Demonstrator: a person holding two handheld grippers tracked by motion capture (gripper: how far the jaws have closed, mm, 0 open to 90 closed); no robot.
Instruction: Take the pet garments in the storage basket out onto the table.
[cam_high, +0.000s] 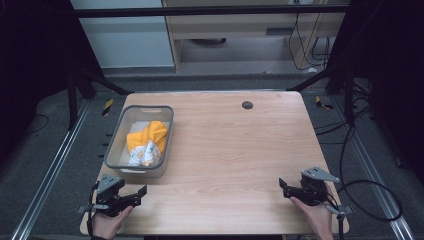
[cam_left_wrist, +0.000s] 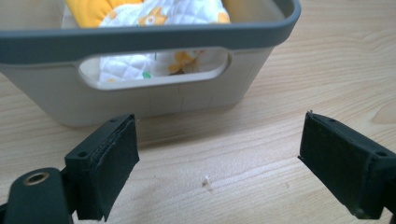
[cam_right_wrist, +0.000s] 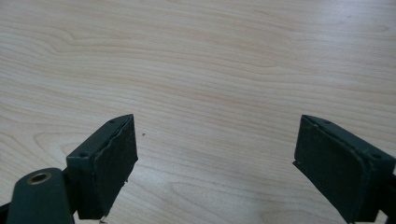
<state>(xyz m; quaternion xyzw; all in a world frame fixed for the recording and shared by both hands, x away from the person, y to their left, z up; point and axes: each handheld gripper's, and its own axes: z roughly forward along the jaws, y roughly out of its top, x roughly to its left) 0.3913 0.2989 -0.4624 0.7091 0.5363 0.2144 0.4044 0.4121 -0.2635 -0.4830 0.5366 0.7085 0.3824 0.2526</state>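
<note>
One grey basket (cam_high: 116, 145) stands on the left half of the wooden table (cam_high: 235, 150), its long side running away from the person. Inside it lies one bundle of cloth (cam_high: 147, 142), orange on the far part and white with orange print on the near part; whether it is a single piece or several I cannot tell. In the left gripper view the basket's near wall shows one handle slot (cam_left_wrist: 154, 70), and the white printed cloth is visible through it.

Two grippers are in hand, one per side. The left gripper (cam_high: 141, 192) rests at the near left corner of the table, just in front of the basket's near wall but not touching it; its two jaws stand wide apart with nothing between them. The right gripper (cam_high: 283, 186) sits at the near right corner, well apart from the basket, its two jaws likewise spread and empty over bare wood.

One small dark round cap (cam_high: 247, 105) is set into the table near its far edge.
</note>
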